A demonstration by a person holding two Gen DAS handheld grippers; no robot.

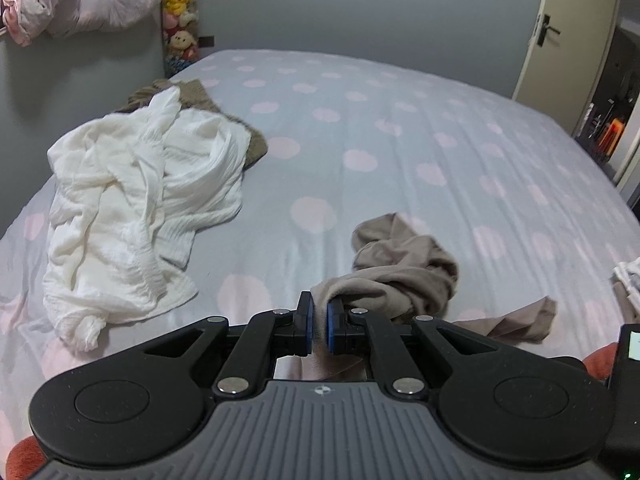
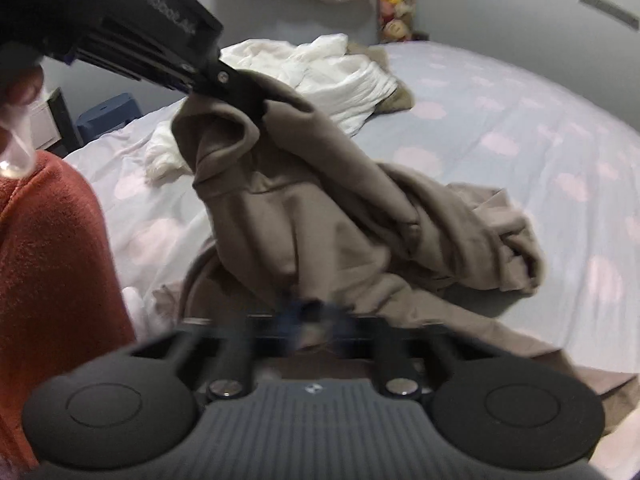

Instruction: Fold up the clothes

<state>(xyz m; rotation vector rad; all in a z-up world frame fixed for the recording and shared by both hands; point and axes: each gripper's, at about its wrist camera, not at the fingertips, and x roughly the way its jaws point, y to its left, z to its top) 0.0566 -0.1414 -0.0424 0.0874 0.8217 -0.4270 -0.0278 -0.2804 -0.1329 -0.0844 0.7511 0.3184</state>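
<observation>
A taupe hooded garment (image 2: 320, 208) hangs lifted over the bed, its lower part trailing on the sheet. My left gripper (image 1: 320, 322) is shut on a fold of this taupe garment (image 1: 404, 272); seen from the right wrist, the left gripper (image 2: 248, 92) holds the cloth up at the upper left. My right gripper (image 2: 314, 314) sits just under the hanging fabric. Its fingers are blurred and fairly close together, so I cannot make out whether they grip the cloth. A crumpled white garment (image 1: 140, 200) lies on the left of the bed over a brown one (image 1: 252, 140).
The bed has a grey sheet with pink dots (image 1: 400, 140). A person's orange-red sleeve (image 2: 52, 248) fills the left of the right wrist view. Plush toys (image 1: 180, 12) and a pink bundle (image 1: 80, 0) are by the far wall. An open door (image 1: 568, 28) is at the right.
</observation>
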